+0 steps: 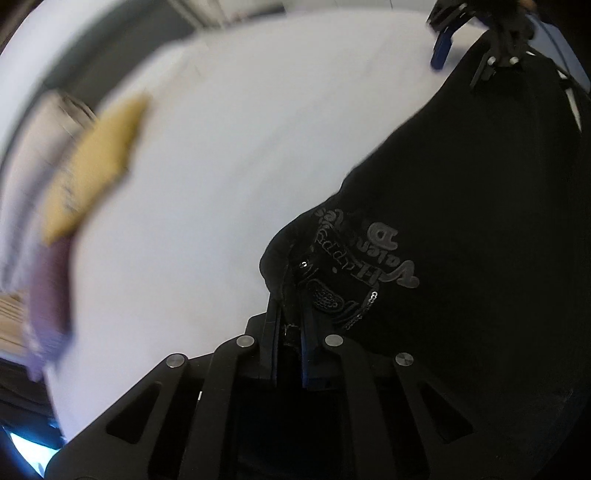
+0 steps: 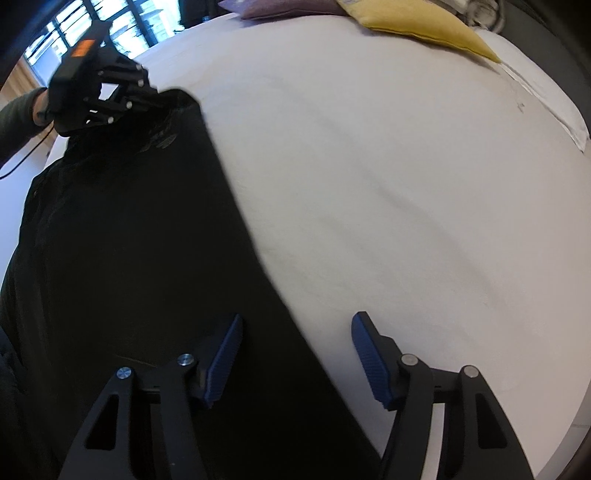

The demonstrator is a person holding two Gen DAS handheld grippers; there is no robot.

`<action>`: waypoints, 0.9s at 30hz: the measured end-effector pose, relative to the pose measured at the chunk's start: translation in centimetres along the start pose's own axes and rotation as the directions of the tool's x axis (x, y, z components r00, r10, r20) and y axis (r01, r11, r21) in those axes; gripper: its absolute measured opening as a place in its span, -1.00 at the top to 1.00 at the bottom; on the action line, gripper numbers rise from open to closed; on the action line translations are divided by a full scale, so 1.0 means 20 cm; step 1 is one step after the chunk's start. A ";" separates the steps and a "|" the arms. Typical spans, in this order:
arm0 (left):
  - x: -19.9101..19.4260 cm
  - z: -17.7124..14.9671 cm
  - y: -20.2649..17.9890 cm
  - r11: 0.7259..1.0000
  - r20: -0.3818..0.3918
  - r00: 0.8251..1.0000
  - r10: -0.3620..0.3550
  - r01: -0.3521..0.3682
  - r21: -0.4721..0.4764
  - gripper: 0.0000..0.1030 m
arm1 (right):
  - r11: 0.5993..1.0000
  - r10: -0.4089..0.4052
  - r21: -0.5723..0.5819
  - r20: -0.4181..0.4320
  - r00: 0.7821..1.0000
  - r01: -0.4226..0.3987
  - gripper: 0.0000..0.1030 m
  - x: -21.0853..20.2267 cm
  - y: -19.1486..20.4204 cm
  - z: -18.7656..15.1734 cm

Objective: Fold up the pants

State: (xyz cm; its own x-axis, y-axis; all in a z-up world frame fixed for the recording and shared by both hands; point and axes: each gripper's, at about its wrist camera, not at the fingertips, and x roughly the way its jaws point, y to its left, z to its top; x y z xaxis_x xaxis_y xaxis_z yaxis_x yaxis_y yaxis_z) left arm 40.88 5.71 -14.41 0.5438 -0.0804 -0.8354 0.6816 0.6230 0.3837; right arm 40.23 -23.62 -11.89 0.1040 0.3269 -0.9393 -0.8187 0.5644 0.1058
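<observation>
While the black pants (image 2: 122, 236) lie spread over the near left part of the bed (image 2: 388, 192), one corner of them is pinched tight in the left tongs (image 1: 291, 317), whose blue pads are closed on the cloth just beside a grey printed logo (image 1: 373, 254). Seen from the right wrist view, those left tongs (image 2: 162, 96) sit at the far end of the pants, carried by a hand (image 2: 40, 105) in a dark sleeve. The right tongs (image 2: 295, 354) point steeply down at the near end with their jaws set apart, gripping nothing: the left pad (image 2: 223, 360) hangs over the black cloth, the right pad (image 2: 369, 360) over the white sheet, and the edge of the pants runs between them. A yellow pillow (image 2: 417, 26) and a purple one (image 2: 288, 9) rest at the far side of the bed, well apart from the pants.
</observation>
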 end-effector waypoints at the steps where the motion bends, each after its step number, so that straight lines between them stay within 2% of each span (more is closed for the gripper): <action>1: -0.05 -0.01 -0.02 1.000 0.044 0.999 0.030 -0.029 -0.009 0.88 | 1.000 0.008 -0.021 -0.007 1.000 -0.008 -0.27 0.00 0.02 0.00; 6: -0.29 -0.14 -0.08 0.995 0.177 0.980 0.091 -0.085 -0.044 0.88 | 0.999 0.005 -0.049 -0.017 1.000 -0.006 -0.27 0.00 0.04 0.04; 7: -0.38 -0.14 -0.13 0.994 0.195 0.975 0.105 -0.099 -0.039 0.88 | 0.999 0.005 -0.049 -0.016 1.000 -0.006 -0.27 -0.01 0.03 0.05; 8: -0.51 -0.22 -0.23 0.993 0.214 0.970 0.114 -0.109 -0.035 0.88 | 0.999 0.008 -0.051 -0.020 1.000 -0.009 -0.27 -0.01 0.02 0.06; 12: -0.72 -0.33 -0.30 0.994 0.316 0.942 0.110 -0.105 -0.034 0.88 | 0.999 0.013 -0.050 -0.035 0.999 -0.015 -0.27 -0.01 -0.02 0.06; 14: -0.76 -0.35 -0.31 0.994 0.332 0.937 0.108 -0.101 -0.038 0.88 | 0.999 0.020 -0.040 -0.037 0.999 -0.021 -0.23 -0.01 -0.03 0.07; 15: -0.77 -0.36 -0.31 0.994 0.342 0.933 0.108 -0.101 -0.038 0.88 | 0.999 0.028 -0.034 -0.040 0.999 -0.030 -0.07 -0.02 -0.04 0.07; 16: -0.79 -0.37 -0.32 0.995 0.347 0.932 0.104 -0.098 -0.037 0.88 | 0.998 0.040 -0.036 -0.047 0.998 -0.041 0.25 -0.02 -0.04 0.08; 18: -0.79 -0.35 -0.29 0.995 0.356 0.929 0.103 -0.096 -0.039 0.88 | 0.997 0.039 -0.070 -0.056 0.998 -0.043 0.66 -0.04 -0.01 0.09; 19: -0.80 -0.35 -0.29 0.995 0.356 0.929 0.104 -0.094 -0.044 0.88 | 0.995 0.019 -0.097 -0.066 0.998 -0.026 0.79 -0.05 0.02 0.09; 22: -0.82 -0.36 -0.28 0.993 0.348 0.930 0.115 -0.101 -0.058 0.88 | 0.989 -0.049 -0.142 -0.067 0.997 0.039 0.88 -0.10 0.07 0.10; 25: -0.88 -0.39 -0.29 0.990 0.342 0.930 0.137 -0.117 -0.077 0.88 | 0.983 -0.115 -0.141 0.004 0.993 0.115 0.90 -0.23 0.11 0.10; 27: -0.95 -0.41 -0.32 0.988 0.351 0.924 0.151 -0.130 -0.085 0.88 | 0.975 -0.170 -0.136 0.060 0.984 0.177 0.90 -0.34 0.15 0.09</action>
State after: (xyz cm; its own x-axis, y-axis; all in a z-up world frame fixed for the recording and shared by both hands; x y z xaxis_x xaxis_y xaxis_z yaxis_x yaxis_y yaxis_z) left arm 22.19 9.70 -4.24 0.7776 -0.2532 -0.5755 0.5613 0.6920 0.4539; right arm 38.03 -22.79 -4.55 0.2751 0.2710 -0.9224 -0.8563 0.5053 -0.1069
